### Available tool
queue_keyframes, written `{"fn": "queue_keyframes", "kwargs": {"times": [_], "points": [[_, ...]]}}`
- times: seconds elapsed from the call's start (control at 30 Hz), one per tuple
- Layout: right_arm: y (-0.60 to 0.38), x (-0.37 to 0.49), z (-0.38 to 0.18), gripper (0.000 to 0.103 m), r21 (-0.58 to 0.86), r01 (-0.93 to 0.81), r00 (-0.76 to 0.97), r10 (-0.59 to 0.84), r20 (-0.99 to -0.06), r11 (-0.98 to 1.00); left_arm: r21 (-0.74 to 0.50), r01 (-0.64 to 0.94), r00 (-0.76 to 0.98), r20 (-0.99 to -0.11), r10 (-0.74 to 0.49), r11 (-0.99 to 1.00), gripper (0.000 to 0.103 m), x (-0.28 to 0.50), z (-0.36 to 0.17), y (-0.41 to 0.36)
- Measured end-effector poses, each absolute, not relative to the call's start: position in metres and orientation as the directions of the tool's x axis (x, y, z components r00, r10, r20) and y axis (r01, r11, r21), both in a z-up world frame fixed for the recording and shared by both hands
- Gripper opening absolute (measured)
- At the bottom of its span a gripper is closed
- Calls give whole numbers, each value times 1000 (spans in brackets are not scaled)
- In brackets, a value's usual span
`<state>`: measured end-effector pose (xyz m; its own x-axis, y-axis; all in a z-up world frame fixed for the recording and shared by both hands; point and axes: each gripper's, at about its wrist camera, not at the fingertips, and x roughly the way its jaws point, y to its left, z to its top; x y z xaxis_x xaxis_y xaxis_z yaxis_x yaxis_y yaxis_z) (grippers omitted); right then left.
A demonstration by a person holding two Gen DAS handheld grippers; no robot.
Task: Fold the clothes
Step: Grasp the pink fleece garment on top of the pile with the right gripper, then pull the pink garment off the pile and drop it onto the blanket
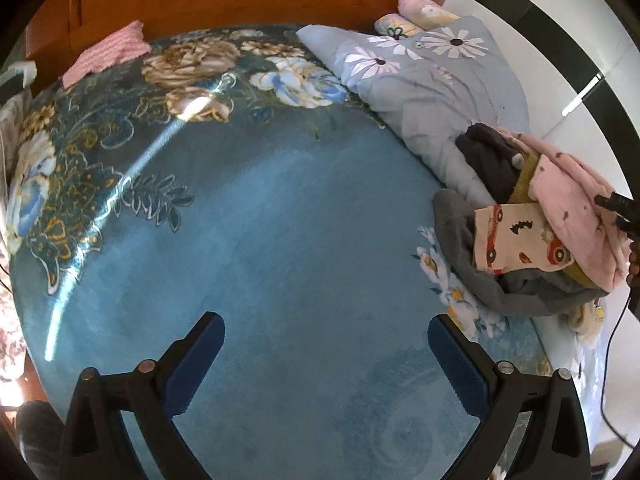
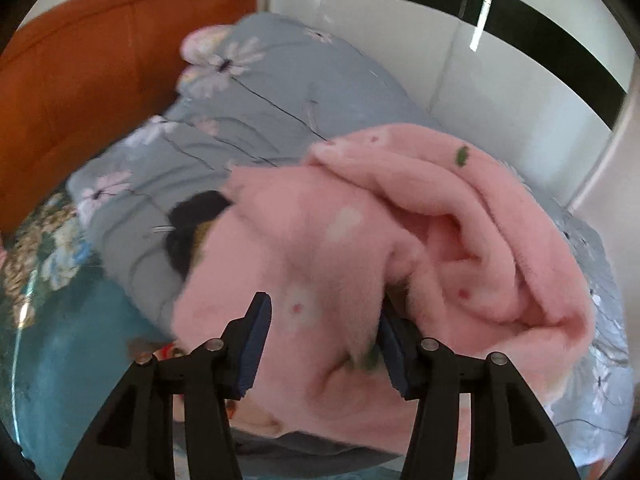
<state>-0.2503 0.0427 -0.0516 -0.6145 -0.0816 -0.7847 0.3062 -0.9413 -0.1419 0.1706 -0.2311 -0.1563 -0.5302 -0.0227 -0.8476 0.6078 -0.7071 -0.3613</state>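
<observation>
Left claw [image 1: 326, 340] spread wide above the blue floral bedspread [image 1: 280, 208], gripping nothing. Right claw [image 2: 322, 320] part-open, both pads straddling a fluffy pink fleece garment [image 2: 400, 232] atop the clothes heap [image 1: 520, 220] beside the grey daisy-print quilt [image 1: 432, 80].

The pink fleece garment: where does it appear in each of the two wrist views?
Left wrist view: the pink fleece garment lies at the right edge, on top of the clothes pile.
Right wrist view: it fills the centre, with folds between the open jaws of the right gripper.
Shared landmark: the grey daisy quilt behind it.
</observation>
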Motion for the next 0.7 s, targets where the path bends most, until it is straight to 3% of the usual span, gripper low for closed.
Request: {"fn": "queue_keyframes", "kwargs": {"times": [0.23,0.27,0.3,0.33,0.5,0.7], "points": [[44,-270,-52,52,8,137,-589,-87,-804,-991,-382,615,-546,-837,-23,-690,103,168,-155,-247],[47,-269,-50,47,52,104,-586,-104,-804,-993,-387,615,-550,-835,-23,-688,103,169,-154,-250],[50,-269,-48,25,91,76,-583,-118,-804,-993,-392,614,-555,-832,-22,-685,103,170,-153,-253],[53,-268,-45,13,124,51,-578,-131,-805,-991,-401,611,-562,-827,-18,-682,103,171,-152,-255],[66,-251,-9,7,402,77,-589,-366,-720,-913,-463,577,-620,-785,9,-673,102,179,-142,-259],[33,-190,42,7,591,323,-521,-660,-542,-740,-497,537,-676,-737,5,-682,102,192,-120,-259]]}}
